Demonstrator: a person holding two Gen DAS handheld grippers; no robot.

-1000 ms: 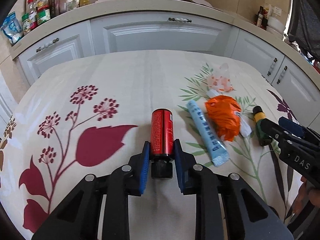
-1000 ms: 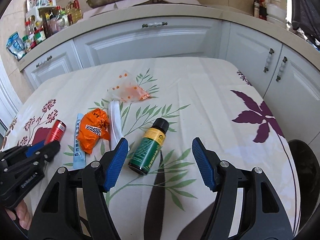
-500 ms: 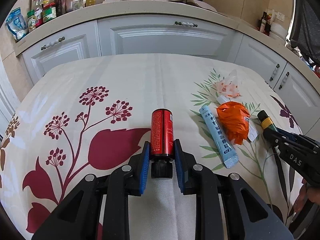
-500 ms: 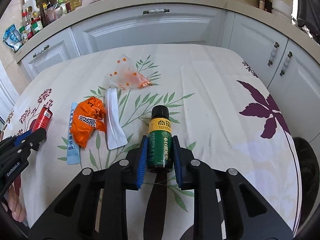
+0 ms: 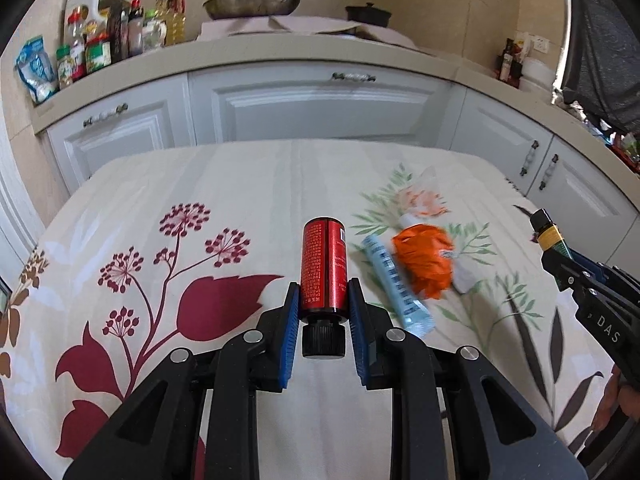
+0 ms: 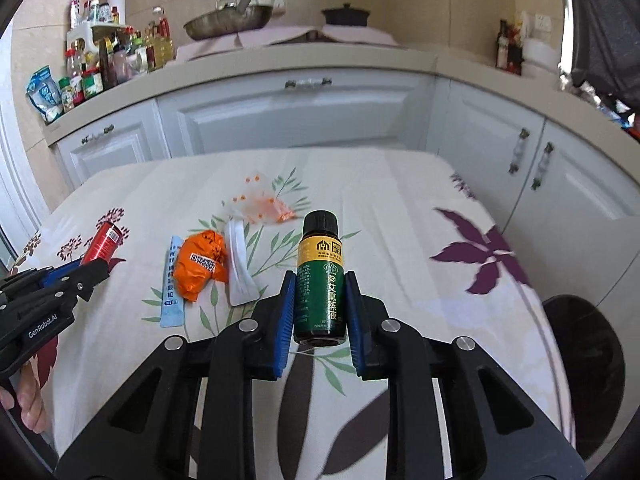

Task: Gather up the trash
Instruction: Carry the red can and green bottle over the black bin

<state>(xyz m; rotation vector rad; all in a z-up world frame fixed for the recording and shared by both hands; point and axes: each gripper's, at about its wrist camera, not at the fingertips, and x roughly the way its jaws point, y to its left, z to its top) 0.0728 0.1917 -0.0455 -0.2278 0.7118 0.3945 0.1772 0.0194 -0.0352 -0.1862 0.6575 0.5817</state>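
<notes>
Blue pads of the left gripper (image 5: 323, 312) clamped on the red bottle (image 5: 323, 266), low on its body just above the black cap, cap toward the camera, centre of the left wrist view. Bottle base aimed up the frame, apparently lifted clear of the floral tablecloth (image 5: 160, 208). Rigid, small, probably light; smooth label likely slippery, so a hold on the straight body rather than the narrower cap looks sound.

Right gripper (image 6: 320, 308) just closed on the green bottle (image 6: 320, 280), pads squeezing the lower half of the label, black cap pointing up the frame, centre of the right wrist view. Possibly glass, so firm but not crushing pressure advisable.

Further out, left of centre in the right wrist view: crumpled orange wrapper (image 6: 202, 262), soft and light, best pinched at a bunched fold. Light blue tube (image 6: 172, 284) touching its left side, flat, pliable, easiest taken across its width. White strip (image 6: 240, 272) just right of the wrapper, thin, hard to get under. Clear spotted bag (image 6: 260, 206) above these, flimsy. Dark round bin (image 6: 592, 364) at lower right, beside the table edge, the likely drop point.
</notes>
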